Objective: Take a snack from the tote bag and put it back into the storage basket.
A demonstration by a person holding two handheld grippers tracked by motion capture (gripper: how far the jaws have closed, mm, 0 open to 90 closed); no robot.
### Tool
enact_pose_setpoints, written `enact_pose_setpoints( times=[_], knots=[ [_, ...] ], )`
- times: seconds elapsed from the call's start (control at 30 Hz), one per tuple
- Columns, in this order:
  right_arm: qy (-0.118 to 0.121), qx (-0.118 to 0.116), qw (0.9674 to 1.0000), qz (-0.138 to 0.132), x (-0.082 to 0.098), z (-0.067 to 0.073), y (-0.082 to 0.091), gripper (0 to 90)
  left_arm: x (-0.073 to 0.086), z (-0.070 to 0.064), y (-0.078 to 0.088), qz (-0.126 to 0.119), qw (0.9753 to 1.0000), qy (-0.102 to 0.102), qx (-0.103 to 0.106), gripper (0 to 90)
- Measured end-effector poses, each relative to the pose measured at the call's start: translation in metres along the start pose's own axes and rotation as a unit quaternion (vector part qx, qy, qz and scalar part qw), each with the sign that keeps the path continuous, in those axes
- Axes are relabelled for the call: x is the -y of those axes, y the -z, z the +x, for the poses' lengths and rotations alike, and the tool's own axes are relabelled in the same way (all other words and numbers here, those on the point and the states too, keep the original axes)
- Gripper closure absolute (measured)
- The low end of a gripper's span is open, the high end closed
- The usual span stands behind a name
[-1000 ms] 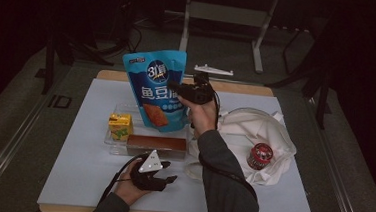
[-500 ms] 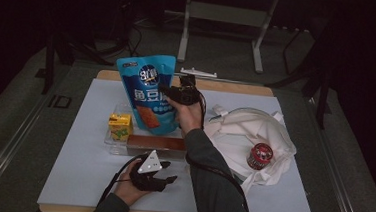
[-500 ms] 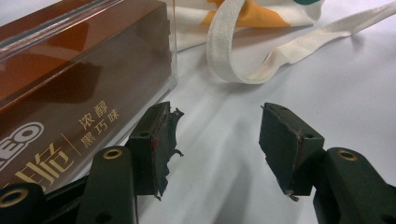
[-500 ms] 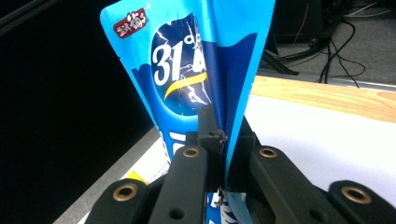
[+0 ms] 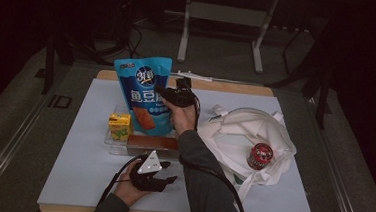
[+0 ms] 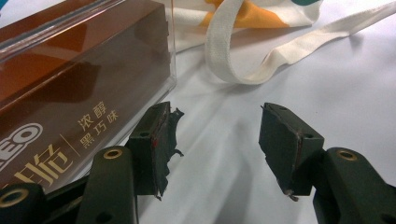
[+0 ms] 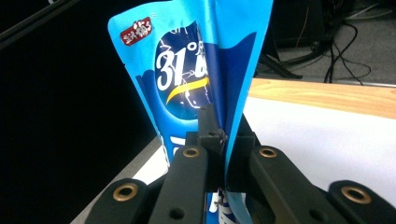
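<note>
Centre frame, right gripper (image 5: pixel 169 95), fingers clamped on the blue pouch (image 5: pixel 144 93), carries it above the clear tray (image 5: pixel 115 146); left gripper (image 5: pixel 153 176) fingers apart; next, lower gently.

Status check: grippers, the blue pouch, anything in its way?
Right gripper shut on blue pouch, held above clear tray. Left gripper open, idle beside brown box. Juice carton underneath.

left gripper (image 6: pixel 212 140): jaws apart, low near table | right gripper (image 7: pixel 219 140): jaws clamped; raised
</note>
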State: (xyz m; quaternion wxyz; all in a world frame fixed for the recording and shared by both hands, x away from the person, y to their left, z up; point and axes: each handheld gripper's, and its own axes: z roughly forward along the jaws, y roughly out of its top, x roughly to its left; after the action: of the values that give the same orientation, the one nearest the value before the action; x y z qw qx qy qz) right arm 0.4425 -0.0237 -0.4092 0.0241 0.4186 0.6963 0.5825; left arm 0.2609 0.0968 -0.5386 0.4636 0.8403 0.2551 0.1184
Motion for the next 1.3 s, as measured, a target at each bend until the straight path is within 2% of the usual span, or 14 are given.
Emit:
enact_pose_setpoints(
  times=[0.1,0.17,0.23,0.4,0.6,0.73,0.8,0.83,0.9,1.03,1.1,1.2,1.27,1.3],
  knots=[
    [0.010,0.002,0.9997,0.021,0.004,-0.003,-0.002,86.2,0.000,0.000,0.000,-0.001,1.0000,0.000,0.000,44.6],
    [0.017,-0.003,0.9996,0.024,0.004,-0.005,0.001,85.1,0.000,0.000,0.000,-0.001,1.0000,0.000,0.000,44.7],
    [0.028,-0.007,0.9986,0.045,0.003,-0.008,0.005,83.2,0.000,0.000,0.000,0.000,1.0000,0.000,-0.001,44.6],
    [0.074,-0.002,0.9931,0.091,0.002,-0.013,0.020,77.5,0.000,0.000,-0.001,0.002,1.0000,0.000,-0.002,44.6],
    [0.097,-0.005,0.9884,0.117,0.010,-0.018,0.036,70.7,-0.001,-0.001,-0.001,0.006,1.0000,-0.001,-0.002,44.5],
    [0.132,0.004,0.9805,0.146,0.011,-0.014,0.043,65.4,0.000,-0.001,-0.001,0.006,1.0000,-0.001,-0.002,44.2],
    [0.169,0.024,0.9720,0.162,0.015,-0.012,0.046,63.7,-0.001,-0.001,-0.001,0.007,1.0000,-0.003,-0.003,44.1],
    [0.179,0.029,0.9693,0.166,0.017,-0.011,0.047,62.8,-0.001,-0.001,-0.002,0.007,1.0000,-0.003,-0.003,44.1],
    [0.184,0.031,0.9668,0.175,0.022,-0.013,0.049,59.9,-0.001,-0.001,-0.002,0.008,1.0000,-0.004,-0.003,44.0],
    [0.207,0.048,0.9563,0.201,0.032,-0.015,0.049,56.0,-0.001,-0.001,-0.002,0.009,0.9999,-0.004,-0.003,44.0],
    [0.211,0.053,0.9548,0.203,0.035,-0.017,0.049,55.6,-0.001,-0.001,-0.002,0.011,0.9999,-0.004,-0.003,43.8],
    [0.205,0.053,0.9551,0.208,0.037,-0.019,0.047,53.9,-0.001,-0.001,-0.002,0.012,0.9999,-0.006,-0.004,43.8],
    [0.208,0.055,0.9526,0.215,0.039,-0.019,0.045,52.5,-0.001,-0.001,-0.002,0.014,0.9999,-0.006,-0.003,43.7],
    [0.214,0.061,0.9500,0.219,0.040,-0.018,0.044,51.7,-0.001,-0.002,-0.003,0.014,0.9999,-0.006,-0.003,43.7]
  ],
)
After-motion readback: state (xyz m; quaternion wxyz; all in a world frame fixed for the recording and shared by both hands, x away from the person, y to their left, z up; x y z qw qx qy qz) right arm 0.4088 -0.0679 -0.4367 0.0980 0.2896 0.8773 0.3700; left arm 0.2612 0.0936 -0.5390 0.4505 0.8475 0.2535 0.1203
